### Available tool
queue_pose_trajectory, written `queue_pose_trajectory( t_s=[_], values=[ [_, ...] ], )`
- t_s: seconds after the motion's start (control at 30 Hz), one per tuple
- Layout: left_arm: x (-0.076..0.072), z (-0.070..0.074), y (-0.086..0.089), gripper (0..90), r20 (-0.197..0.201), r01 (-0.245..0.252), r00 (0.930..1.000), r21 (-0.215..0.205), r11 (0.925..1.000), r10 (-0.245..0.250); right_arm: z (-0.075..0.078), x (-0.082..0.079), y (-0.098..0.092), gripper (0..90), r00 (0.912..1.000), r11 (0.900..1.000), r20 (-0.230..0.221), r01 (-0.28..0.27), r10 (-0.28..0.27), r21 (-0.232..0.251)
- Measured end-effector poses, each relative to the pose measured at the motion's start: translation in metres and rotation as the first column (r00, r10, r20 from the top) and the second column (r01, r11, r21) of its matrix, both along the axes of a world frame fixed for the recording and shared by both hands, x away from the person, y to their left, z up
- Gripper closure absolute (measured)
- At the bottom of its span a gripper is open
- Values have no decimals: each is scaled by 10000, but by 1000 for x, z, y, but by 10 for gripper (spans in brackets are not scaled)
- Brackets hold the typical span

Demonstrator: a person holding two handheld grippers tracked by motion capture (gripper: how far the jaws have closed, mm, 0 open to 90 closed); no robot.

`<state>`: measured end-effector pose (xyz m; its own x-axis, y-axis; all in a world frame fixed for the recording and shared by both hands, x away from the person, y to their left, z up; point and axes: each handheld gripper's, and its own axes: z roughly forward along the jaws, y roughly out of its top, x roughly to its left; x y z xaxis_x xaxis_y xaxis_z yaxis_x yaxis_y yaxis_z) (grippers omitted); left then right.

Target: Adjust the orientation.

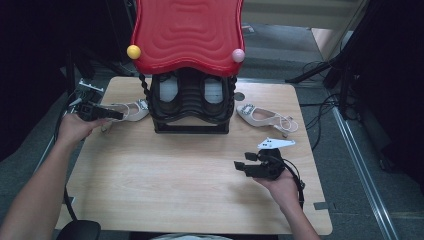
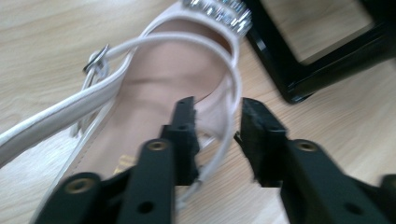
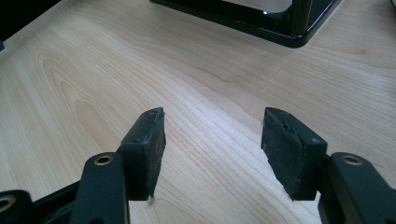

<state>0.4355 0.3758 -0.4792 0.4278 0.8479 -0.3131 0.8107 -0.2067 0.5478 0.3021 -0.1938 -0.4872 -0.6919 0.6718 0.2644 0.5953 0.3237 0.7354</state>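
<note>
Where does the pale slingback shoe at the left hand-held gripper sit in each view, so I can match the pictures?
High view: the left shoe lies at the left of the black rack base, by the left hand-held gripper.
Left gripper view: it runs from the top centre to the lower left, its thin strap between the open jaws.
Right gripper view: I cannot find the shoe here.
Shared landmark: the black rack base, top right in both gripper views.
</note>
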Motion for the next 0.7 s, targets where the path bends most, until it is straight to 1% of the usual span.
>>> queue_pose_trajectory(
  t_s=[0.03, 0.07, 0.1, 0.13, 0.2, 0.27, 0.33, 0.43, 0.53, 0.57, 0.63, 0.67, 0.7],
  values=[
    [0, -2, -1, 714, -13, 50, 10000, -106, 9999, -50, 0, 0, 0, 412, 10000, 10000, -14, 3, -3, 1],
    [-1, -2, -1, 776, 73, 141, 9999, -189, 9997, -140, 0, 0, 1, 412, 10000, 10000, -25, -8, 8, -10],
    [-1, -1, -3, 825, 140, 62, 9999, -99, 9999, -60, 0, 0, 1, 412, 10000, 10000, -21, -30, 30, -13],
    [-1, 0, -4, 849, 82, -35, 10000, -28, 10000, 35, 0, 0, 1, 412, 10000, 10000, -14, -40, 40, 2],
    [-1, 2, -7, 862, 89, -180, 9998, 164, 9997, 178, 0, 0, 1, 412, 10000, 10000, 0, -26, 26, -23],
    [-1, 4, -10, 864, -160, -277, 9995, 236, 9993, 281, 0, 0, 0, 412, 10000, 10000, -11, 9, -9, 17],
    [-1, 5, -16, 864, -249, -275, 9993, 291, 9992, 283, 0, 0, 0, 412, 10000, 10000, 8, 10, -10, 30],
    [-2, 5, -25, 864, -410, -572, 9975, 23, 9984, 573, 0, 0, 1, 412, 10000, 10000, 12, 7, -7, 31],
    [-5, 3, -37, 863, -521, -1084, 9930, -388, 9934, 1063, 0, 0, 0, 412, 10000, 10000, 35, -4, 4, 33],
    [-6, 2, -40, 862, -517, -1161, 9921, -424, 9923, 1139, 0, 0, 0, 412, 10000, 10000, 30, 0, 0, 41],
    [-7, 1, -46, 860, -560, -1425, 9887, -686, 9874, 1388, 1, 0, 0, 412, 10000, 10000, 51, -19, 18, 38],
    [-8, 0, -51, 859, -548, -1675, 9850, -780, 9828, 1636, 1, 0, 0, 412, 10000, 10000, 47, -22, 22, 37],
    [-8, 1, -52, 860, -604, -1672, 9848, -779, 9828, 1628, 1, 0, 1, 412, 10000, 10000, 71, -23, 23, 31]
  ],
)
